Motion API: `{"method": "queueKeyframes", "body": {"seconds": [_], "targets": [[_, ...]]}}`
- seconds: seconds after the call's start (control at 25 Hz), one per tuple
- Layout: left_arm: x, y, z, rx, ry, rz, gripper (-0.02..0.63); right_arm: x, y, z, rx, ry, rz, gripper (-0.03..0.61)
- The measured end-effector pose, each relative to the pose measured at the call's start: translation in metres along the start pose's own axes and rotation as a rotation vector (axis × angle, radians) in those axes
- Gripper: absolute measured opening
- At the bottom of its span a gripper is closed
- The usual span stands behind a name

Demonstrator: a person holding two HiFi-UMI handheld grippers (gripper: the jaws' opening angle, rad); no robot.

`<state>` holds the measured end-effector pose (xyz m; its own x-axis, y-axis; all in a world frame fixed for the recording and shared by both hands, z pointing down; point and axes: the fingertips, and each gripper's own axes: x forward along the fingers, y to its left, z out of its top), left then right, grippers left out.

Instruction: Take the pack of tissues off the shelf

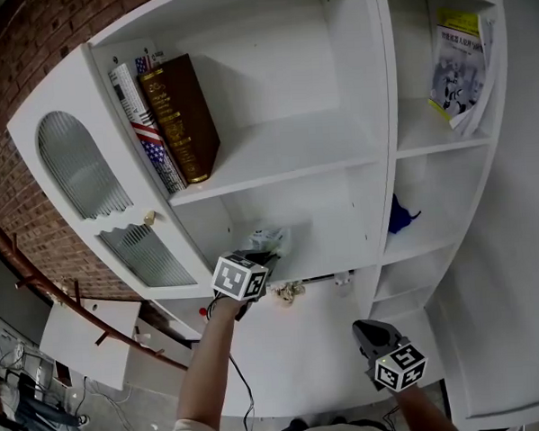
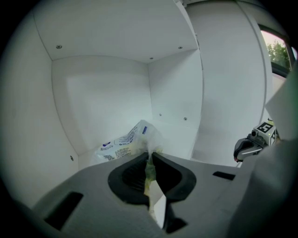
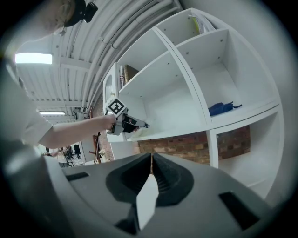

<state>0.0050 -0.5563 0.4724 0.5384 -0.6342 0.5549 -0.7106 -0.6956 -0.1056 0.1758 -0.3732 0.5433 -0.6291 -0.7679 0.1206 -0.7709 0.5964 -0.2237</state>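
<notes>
Clamped by its thin wrapper edge in the left gripper (image 2: 150,155), the pack of tissues (image 2: 122,142) should be drawn slowly clear of the shelf (image 1: 333,218), lest the film slip.

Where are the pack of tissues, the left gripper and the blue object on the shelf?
pack of tissues (image 2: 122,142), left gripper view, on its printed wrapper.
left gripper (image 2: 150,157), left gripper view, between the fingertips pinching the wrapper.
blue object (image 1: 400,216), head view, on its middle.
</notes>
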Motion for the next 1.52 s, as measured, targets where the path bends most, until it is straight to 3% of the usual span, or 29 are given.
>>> {"method": "queueKeyframes", "body": {"seconds": [0.8, 1.52], "targets": [[-0.056, -0.025, 0.011, 0.005, -0.166, 0.039, 0.040, -0.006, 0.010, 0.001, -0.016, 0.000, 0.031, 0.032], [-0.130, -0.054, -0.006, -0.017, -0.282, 0.059, 0.040, -0.001, 0.042, -0.001, -0.036, 0.006, 0.064, 0.032]]}}
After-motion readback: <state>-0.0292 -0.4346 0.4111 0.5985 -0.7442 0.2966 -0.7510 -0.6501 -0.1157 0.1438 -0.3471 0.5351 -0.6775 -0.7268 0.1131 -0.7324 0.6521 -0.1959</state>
